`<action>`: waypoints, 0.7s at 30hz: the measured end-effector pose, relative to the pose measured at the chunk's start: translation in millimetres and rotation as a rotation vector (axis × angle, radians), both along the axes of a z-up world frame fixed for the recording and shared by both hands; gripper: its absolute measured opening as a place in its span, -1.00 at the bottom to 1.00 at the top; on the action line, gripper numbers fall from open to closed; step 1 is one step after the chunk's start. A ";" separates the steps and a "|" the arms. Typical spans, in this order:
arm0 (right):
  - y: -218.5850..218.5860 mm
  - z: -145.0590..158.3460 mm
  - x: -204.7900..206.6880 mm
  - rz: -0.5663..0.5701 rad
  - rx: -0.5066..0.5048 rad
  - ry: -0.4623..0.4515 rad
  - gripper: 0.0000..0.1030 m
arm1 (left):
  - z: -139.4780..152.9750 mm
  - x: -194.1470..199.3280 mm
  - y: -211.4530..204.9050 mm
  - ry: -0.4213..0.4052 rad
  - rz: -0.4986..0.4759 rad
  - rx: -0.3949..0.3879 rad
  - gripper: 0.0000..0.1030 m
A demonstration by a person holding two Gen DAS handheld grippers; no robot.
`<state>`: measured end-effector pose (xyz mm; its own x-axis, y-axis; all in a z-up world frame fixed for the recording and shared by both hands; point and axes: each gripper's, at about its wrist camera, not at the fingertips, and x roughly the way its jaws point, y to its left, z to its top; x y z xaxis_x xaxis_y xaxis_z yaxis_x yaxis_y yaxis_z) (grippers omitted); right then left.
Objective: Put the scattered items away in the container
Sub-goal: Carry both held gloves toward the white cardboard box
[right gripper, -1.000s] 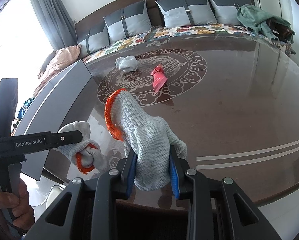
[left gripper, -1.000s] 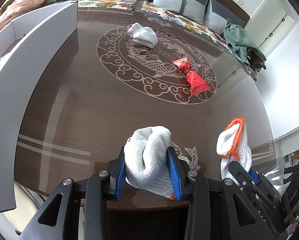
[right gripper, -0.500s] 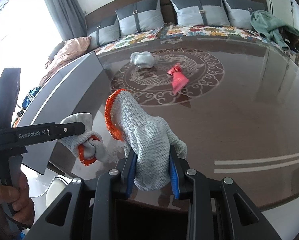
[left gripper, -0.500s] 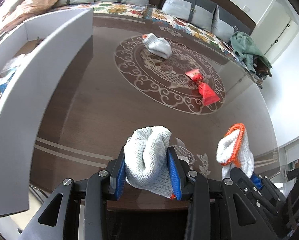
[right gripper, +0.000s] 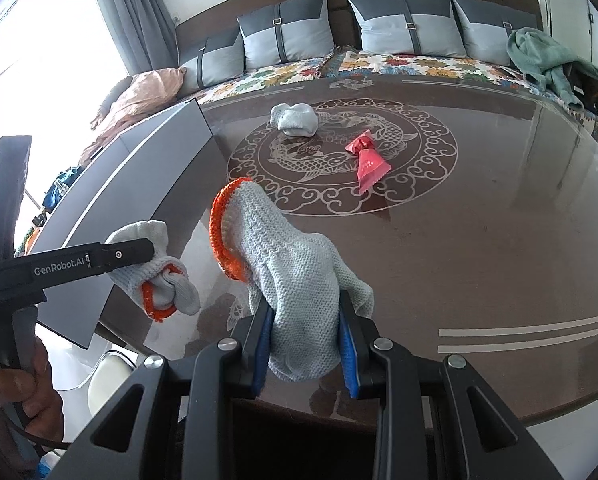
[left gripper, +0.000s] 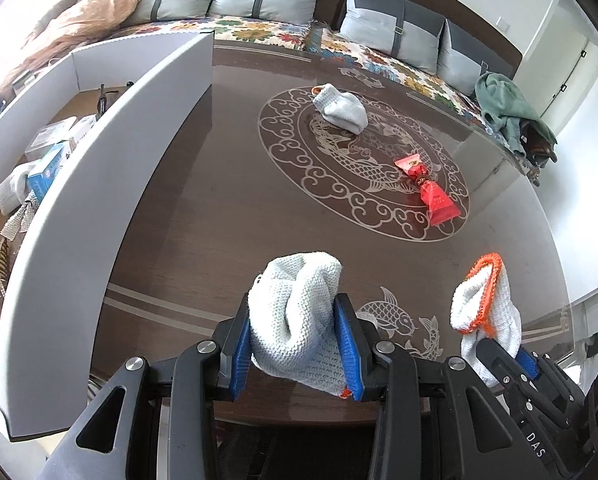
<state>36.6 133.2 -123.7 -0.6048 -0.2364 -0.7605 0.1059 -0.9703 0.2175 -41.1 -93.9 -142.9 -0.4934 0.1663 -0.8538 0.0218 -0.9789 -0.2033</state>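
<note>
Left hand-held gripper (left gripper: 297,344): both blue pads clamped on a bunched white knit glove (left gripper: 295,320), which stands up between them above the near edge of the tabletop (left gripper: 219,220). Right hand-held gripper (right gripper: 305,350): likewise clamped on a second white knit glove with orange cuff (right gripper: 295,280), the cuff rising ahead of the pads and tilted to their left. In the left wrist view, the right hand-held gripper and its load sit just to the right; in the right wrist view, the left one sits to the left, gripped by a hand (right gripper: 27,396).

Ahead of both, well apart, a third white glove (left gripper: 341,108) lies on the round fish emblem of the tabletop, and a red foil packet (left gripper: 429,190) lies nearer, on the emblem's right part.

Left of the left hand-held gripper stands the grey-walled container (left gripper: 99,184), open at the top, with a blue-and-white box (left gripper: 47,168), a white cloth item and a beaded chain inside.

Beyond the tabletop: a sofa (right gripper: 379,60) with grey cushions and a green cloth (right gripper: 547,60).
</note>
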 end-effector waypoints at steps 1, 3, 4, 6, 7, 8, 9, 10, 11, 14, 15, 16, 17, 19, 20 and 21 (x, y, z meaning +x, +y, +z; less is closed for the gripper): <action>-0.6 -0.3 0.0 0.001 0.002 -0.001 -0.43 | 0.9 -0.1 -0.2 0.004 0.000 -0.006 -0.27; -2.4 -1.2 -0.3 0.004 0.007 -0.004 -0.43 | 2.6 -0.2 -1.2 0.011 0.002 -0.014 -0.27; -3.7 -1.9 -1.0 0.008 0.008 -0.006 -0.43 | 3.3 -0.2 -2.2 0.013 0.004 -0.014 -0.27; -6.4 -3.2 -2.3 0.015 0.012 -0.011 -0.43 | 4.3 -0.3 -5.1 0.014 0.008 -0.014 -0.27; -7.6 -3.4 -2.8 0.018 0.014 -0.012 -0.43 | 5.0 -0.3 -6.8 0.013 0.009 -0.012 -0.27; -9.1 -3.2 -3.1 0.022 0.017 -0.011 -0.43 | 5.7 -0.3 -8.5 0.012 0.010 -0.008 -0.27; -11.0 -2.8 -3.5 0.026 0.022 -0.009 -0.43 | 6.5 -0.3 -10.3 0.011 0.012 -0.005 -0.27; -12.7 -2.6 -4.0 0.030 0.025 -0.008 -0.43 | 7.2 -0.3 -12.0 0.009 0.013 -0.001 -0.27; -14.5 -2.6 -4.4 0.035 0.028 -0.007 -0.43 | 8.6 0.3 -13.7 0.010 0.015 0.003 -0.27; -21.2 -3.5 -6.3 0.053 0.037 -0.008 -0.43 | 13.5 3.0 -17.3 0.012 0.019 0.013 -0.27; -23.7 -4.5 -7.1 0.061 0.041 -0.009 -0.43 | 14.6 3.4 -17.7 0.011 0.017 0.021 -0.27; -26.2 -5.6 -8.1 0.068 0.045 -0.012 -0.43 | 15.6 3.5 -18.1 0.009 0.014 0.032 -0.27; -28.8 -6.9 -9.6 0.076 0.048 -0.016 -0.43 | 16.4 3.5 -18.7 0.007 0.011 0.042 -0.27; -33.4 -8.4 -12.9 0.089 0.050 -0.022 -0.43 | 19.5 4.3 -22.0 0.008 0.012 0.057 -0.27; -36.2 -8.0 -14.7 0.095 0.052 -0.022 -0.43 | 22.1 4.4 -24.8 0.009 0.015 0.065 -0.27; -39.7 -6.5 -17.4 0.102 0.052 -0.020 -0.43 | 26.2 4.6 -29.0 0.013 0.020 0.074 -0.27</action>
